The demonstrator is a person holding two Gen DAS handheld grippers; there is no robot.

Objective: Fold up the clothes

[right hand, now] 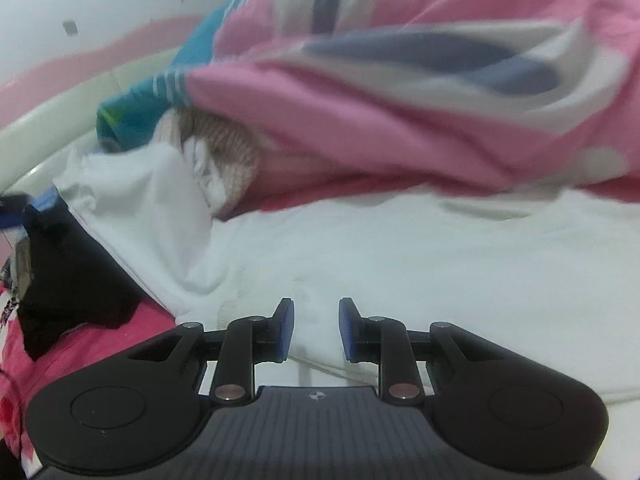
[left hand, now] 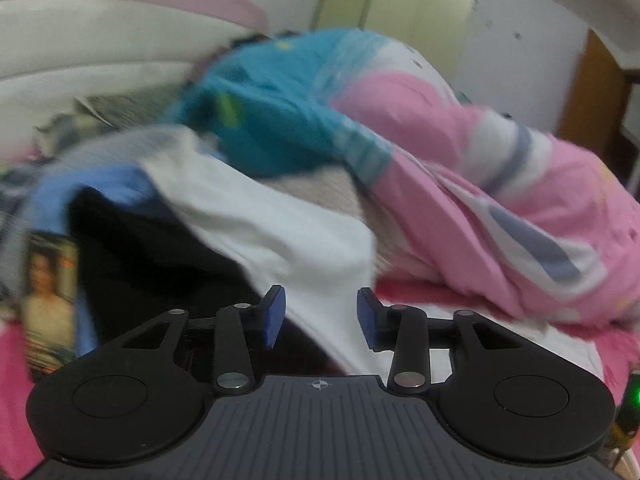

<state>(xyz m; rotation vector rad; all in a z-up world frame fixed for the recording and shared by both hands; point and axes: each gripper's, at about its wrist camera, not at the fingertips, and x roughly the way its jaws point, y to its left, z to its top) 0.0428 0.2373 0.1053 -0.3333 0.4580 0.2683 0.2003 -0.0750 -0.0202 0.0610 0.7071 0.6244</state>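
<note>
Left tool (left hand: 320, 318): jaws set wide, nothing held, poised just above the edge of a white garment (left hand: 280, 224) draped over a black garment (left hand: 140, 248). Right tool (right hand: 316, 330): jaws apart at a narrower gap, empty, positioned over the same white garment (right hand: 400, 260) spread on the bed. A pink striped quilt (right hand: 400, 92) and a teal cloth (left hand: 272, 120) are heaped behind. Both views are blurred.

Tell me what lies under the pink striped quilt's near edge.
Under the pink striped quilt a beige knitted garment pokes out, beside the white cotton garment spread toward the tongs. How far the knit extends beneath is hidden by the quilt.
</note>
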